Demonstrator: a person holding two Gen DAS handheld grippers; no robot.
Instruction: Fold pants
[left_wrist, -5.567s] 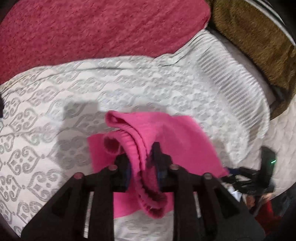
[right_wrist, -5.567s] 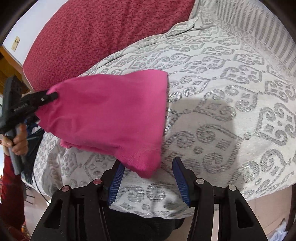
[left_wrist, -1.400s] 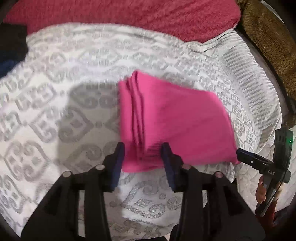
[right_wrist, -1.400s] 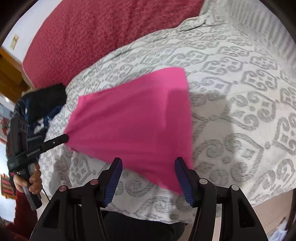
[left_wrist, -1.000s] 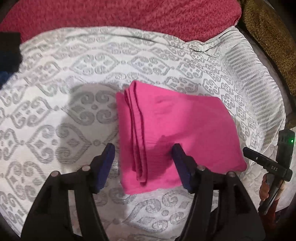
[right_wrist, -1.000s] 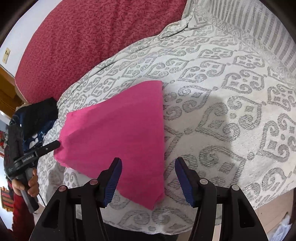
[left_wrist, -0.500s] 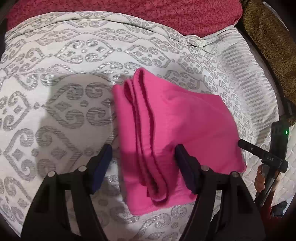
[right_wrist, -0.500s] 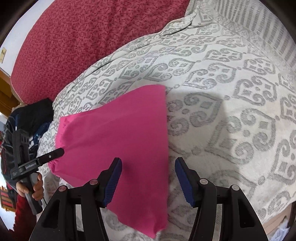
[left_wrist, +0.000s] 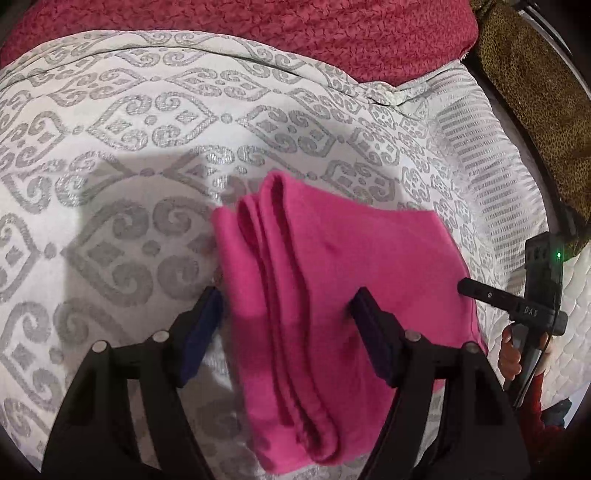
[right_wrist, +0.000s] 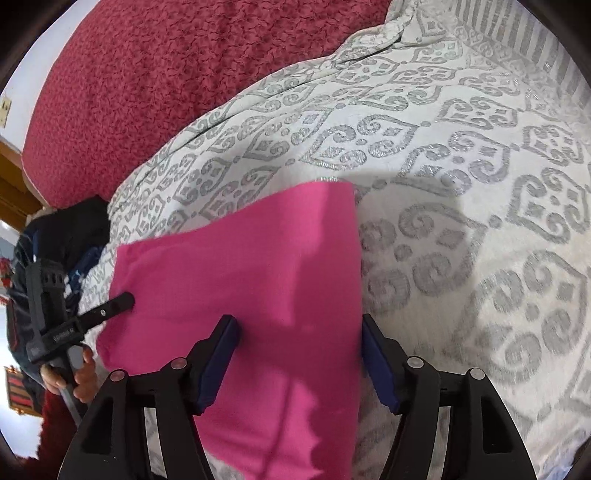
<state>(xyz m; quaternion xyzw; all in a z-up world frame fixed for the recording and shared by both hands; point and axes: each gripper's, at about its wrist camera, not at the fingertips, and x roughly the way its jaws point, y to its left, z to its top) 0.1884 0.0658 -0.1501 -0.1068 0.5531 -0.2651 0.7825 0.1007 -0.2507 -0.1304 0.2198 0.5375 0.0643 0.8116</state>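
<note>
Straddling folded pink pants (left_wrist: 332, 295), left gripper (left_wrist: 286, 321) and right gripper (right_wrist: 301, 350) both wide, empty; closing risks snagging 1 layer, unravelling stack.

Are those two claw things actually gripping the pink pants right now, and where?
Nothing is held. The left gripper and right gripper are both open, their fingers straddling the folded pink pants lying on the patterned bedspread.

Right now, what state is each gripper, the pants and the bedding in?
left gripper: open, straddling the layered edge of the pants.
right gripper: open, fingers on either side of the pants.
pink pants: folded into a flat stack, lying on the bedspread.
patterned bedspread: spread flat under the pants.
red blanket: bunched behind the bedspread.
</note>
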